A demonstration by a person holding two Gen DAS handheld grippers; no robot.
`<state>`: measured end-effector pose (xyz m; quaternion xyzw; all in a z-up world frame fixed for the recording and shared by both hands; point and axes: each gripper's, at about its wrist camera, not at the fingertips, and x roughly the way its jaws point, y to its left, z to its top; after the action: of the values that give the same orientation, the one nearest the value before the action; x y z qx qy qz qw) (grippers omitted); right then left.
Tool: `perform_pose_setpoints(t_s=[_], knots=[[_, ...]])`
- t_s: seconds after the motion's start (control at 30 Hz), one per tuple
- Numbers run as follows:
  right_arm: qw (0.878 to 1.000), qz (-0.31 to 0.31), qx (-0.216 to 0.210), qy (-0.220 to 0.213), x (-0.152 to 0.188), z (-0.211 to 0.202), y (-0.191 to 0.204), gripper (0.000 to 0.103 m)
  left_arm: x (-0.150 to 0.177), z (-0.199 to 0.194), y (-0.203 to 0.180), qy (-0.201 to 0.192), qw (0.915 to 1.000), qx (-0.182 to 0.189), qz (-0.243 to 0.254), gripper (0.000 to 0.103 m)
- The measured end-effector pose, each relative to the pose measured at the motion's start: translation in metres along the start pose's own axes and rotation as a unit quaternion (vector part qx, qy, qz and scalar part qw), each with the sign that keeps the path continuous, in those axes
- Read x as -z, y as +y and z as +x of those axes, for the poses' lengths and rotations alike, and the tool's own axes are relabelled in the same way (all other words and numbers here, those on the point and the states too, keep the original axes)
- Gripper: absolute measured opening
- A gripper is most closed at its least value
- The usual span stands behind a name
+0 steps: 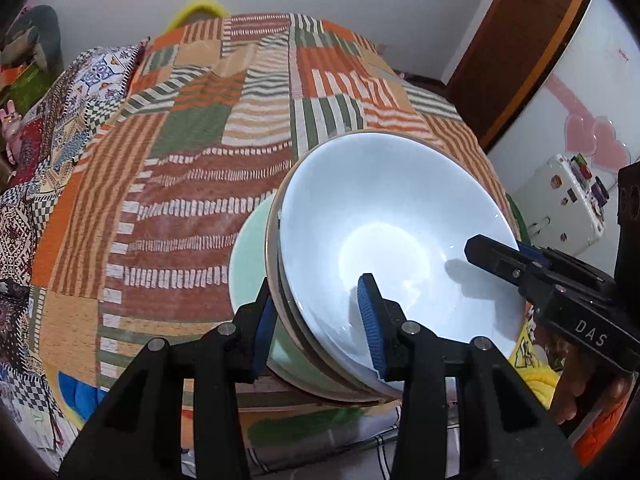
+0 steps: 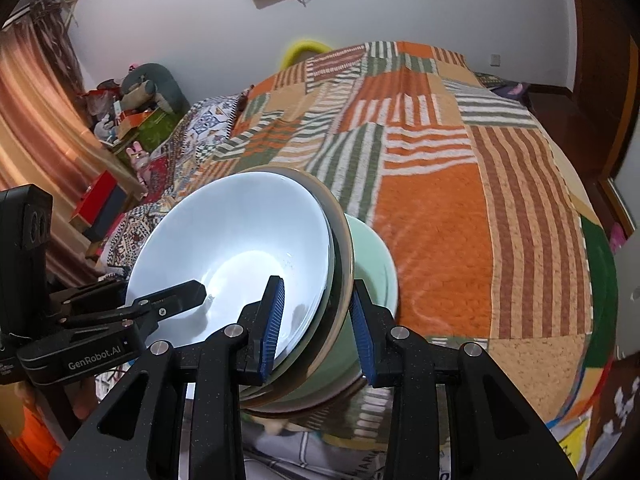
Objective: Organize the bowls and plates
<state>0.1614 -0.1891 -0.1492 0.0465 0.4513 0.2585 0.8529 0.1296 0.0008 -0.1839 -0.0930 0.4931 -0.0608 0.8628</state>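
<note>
A nested stack of bowls hangs tilted above the bed, carried between both grippers. The white bowl sits on top, inside a tan-rimmed bowl, with a pale green bowl underneath. My left gripper is shut on the stack's left rim, one pad inside the white bowl and one on the green wall. On the opposite rim my right gripper is shut the same way.
Below lies a bed with an orange, green and tan patchwork quilt. A patterned pillow is on the left. A white suitcase with stickers and a wooden door are at the right. Toys and boxes crowd the left side.
</note>
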Motion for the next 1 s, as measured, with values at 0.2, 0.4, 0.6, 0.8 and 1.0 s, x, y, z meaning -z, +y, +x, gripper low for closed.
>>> perform_pose_setpoints(t_s=[0.2, 0.4, 0.6, 0.8, 1.0], knots=[[1.000, 0.006, 0.000, 0.009, 0.003, 0.010, -0.003, 0.030, -0.001, 0.008, 0.004, 0.010, 0.9999, 0.004, -0.007, 0.040], [1.000, 0.012, -0.006, 0.011, 0.005, 0.014, -0.008, 0.035, -0.001, 0.012, 0.005, 0.008, 0.9998, 0.016, -0.006, 0.041], [1.000, 0.023, -0.016, 0.007, 0.008, 0.014, -0.009, 0.043, -0.005, 0.015, 0.013, 0.008, 0.9987, 0.039, -0.030, 0.042], [1.000, -0.005, 0.004, -0.011, 0.005, 0.001, -0.002, 0.053, -0.005, 0.011, 0.010, 0.002, 0.9994, 0.025, -0.023, 0.044], [0.999, -0.011, 0.005, -0.040, -0.001, -0.017, 0.000, 0.059, -0.005, -0.020, 0.010, -0.048, 0.9988, 0.003, -0.011, 0.046]])
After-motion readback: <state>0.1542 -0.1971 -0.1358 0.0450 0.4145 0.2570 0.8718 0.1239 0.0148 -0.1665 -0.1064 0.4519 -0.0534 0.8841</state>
